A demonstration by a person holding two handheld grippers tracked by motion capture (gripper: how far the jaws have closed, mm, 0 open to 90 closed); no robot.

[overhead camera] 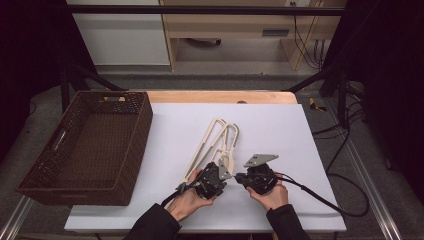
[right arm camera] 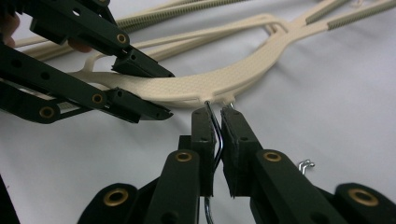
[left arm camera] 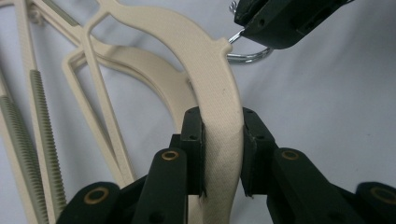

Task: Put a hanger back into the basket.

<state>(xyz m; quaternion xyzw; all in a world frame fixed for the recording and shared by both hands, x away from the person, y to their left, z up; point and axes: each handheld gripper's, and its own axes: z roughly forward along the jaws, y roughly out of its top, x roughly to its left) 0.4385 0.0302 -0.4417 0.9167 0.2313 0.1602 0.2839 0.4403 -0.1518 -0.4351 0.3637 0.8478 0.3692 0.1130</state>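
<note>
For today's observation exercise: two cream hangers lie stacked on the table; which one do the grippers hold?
The upper hanger: left gripper clamps its shoulder, right gripper pinches its wire hook.

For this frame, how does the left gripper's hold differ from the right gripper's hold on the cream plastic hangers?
The left gripper clamps the broad cream plastic shoulder of a hanger; the right gripper pinches the thin metal hook wire. The left pads stand apart around the thick plastic, while the right pads sit nearly together. Both are shut on a part of the hangers, low over the white table sheet.
</note>
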